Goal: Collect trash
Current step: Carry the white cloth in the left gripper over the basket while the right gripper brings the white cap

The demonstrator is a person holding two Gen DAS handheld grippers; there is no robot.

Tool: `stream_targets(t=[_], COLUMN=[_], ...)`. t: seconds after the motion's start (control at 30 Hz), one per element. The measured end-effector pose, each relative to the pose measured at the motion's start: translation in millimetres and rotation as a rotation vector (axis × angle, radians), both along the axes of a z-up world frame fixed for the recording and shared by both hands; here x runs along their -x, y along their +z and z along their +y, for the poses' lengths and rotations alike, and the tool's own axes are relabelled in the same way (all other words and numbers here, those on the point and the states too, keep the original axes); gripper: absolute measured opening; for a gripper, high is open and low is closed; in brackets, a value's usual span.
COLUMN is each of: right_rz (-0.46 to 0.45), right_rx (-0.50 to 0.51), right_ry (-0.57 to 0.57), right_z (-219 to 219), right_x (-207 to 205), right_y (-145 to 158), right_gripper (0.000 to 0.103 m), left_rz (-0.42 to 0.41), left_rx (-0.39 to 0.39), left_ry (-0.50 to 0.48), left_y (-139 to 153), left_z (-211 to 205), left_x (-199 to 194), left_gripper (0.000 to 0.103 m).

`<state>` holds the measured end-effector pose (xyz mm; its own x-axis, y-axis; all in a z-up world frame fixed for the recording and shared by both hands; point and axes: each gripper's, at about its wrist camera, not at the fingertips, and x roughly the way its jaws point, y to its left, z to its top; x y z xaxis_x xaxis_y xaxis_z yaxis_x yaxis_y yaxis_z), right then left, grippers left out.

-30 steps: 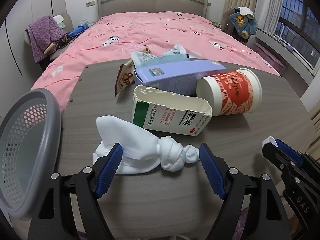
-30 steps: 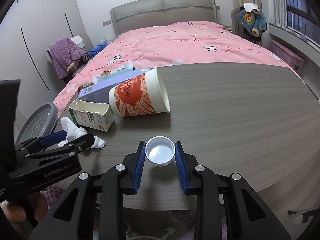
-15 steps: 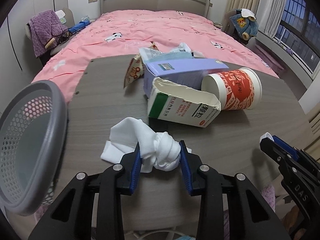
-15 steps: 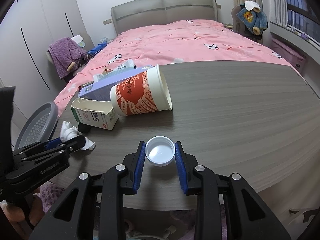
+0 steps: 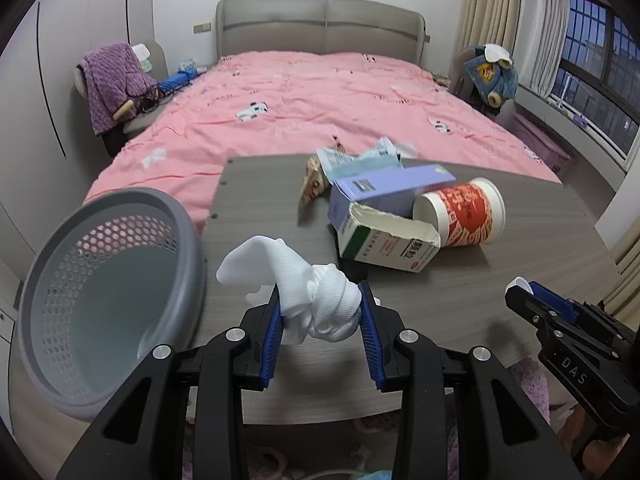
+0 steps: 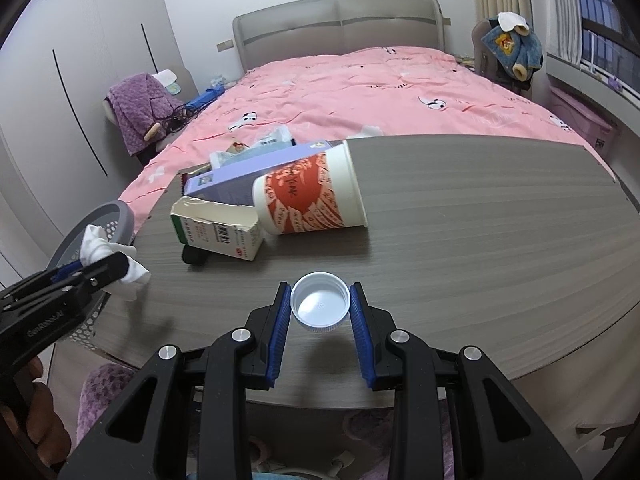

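Note:
My left gripper [image 5: 320, 312] is shut on a knotted white tissue [image 5: 316, 300] and holds it above the table's near left edge, beside a grey perforated basket [image 5: 100, 304]. My right gripper [image 6: 319, 307] is shut on a white bottle cap [image 6: 319, 305], lifted just over the table. Farther back lie a torn green-and-white box [image 5: 386, 246], a red-and-white paper cup [image 5: 460, 214] on its side, a purple box [image 5: 384, 194] and crumpled wrappers [image 5: 352, 160].
The grey wood table [image 6: 500, 220] stands in front of a pink bed [image 5: 320, 108]. The basket also shows at the table's left in the right wrist view [image 6: 116, 220]. A small black object [image 6: 192, 257] lies under the torn box. Chairs with clothes stand at both sides.
My left gripper shut on the knotted tissue, lifted it off the table and drew it back toward the basket. My right gripper kept hold of the cap and rose slightly.

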<state>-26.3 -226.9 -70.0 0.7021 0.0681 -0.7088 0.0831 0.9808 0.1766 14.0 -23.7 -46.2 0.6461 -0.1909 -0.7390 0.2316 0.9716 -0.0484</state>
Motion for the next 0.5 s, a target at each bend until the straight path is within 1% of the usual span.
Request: stream_targets(t=[0.3, 0.5], right_rz=[-0.036, -0.053], right_rx=[0.006, 0.015], right_ry=[0.035, 0.083], right_z=[23, 49], right_x=[5, 3], right_y=[18, 28], right_gripper=[0.03, 0.03], left_rz=[-0.047, -0.077], left_rx=[0.021, 0.022], left_ry=[0.031, 0.061], left_y=[19, 28], left_z=[27, 48], left_x=[11, 20], left_gripper=[0.034, 0.034])
